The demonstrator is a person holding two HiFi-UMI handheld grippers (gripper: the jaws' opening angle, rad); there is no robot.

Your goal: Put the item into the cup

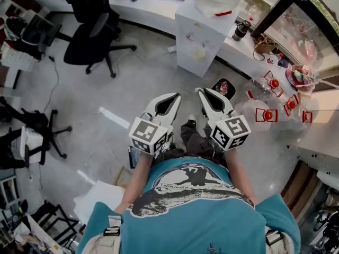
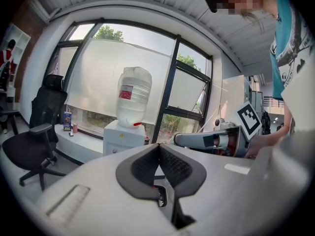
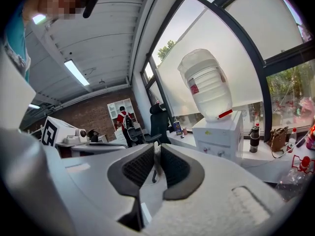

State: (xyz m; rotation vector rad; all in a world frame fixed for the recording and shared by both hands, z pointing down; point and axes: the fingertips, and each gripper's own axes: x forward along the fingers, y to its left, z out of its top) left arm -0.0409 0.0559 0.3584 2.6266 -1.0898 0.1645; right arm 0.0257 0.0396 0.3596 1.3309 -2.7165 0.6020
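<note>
A person holds both grippers side by side at chest height, over the floor. My left gripper (image 1: pixel 176 96) points forward with its jaws closed tip to tip and nothing between them. My right gripper (image 1: pixel 199 91) is shut and empty as well. In the left gripper view the black pads (image 2: pixel 170 166) meet at the tips of the left gripper (image 2: pixel 158 145); the right gripper view shows the same for the right gripper (image 3: pixel 156 145). Neither gripper view shows a cup or an item clearly. Clear packaging with red pieces (image 1: pixel 267 107) lies on a table at the right, too small to identify.
A white water dispenser (image 1: pixel 204 33) with its bottle (image 2: pixel 132 96) stands ahead by the window counter (image 1: pixel 153 4). Black office chairs (image 1: pixel 92 36) stand at the left. A small black bin (image 1: pixel 222 88) sits on the floor just past the right gripper. The table edge (image 1: pixel 318 134) runs along the right.
</note>
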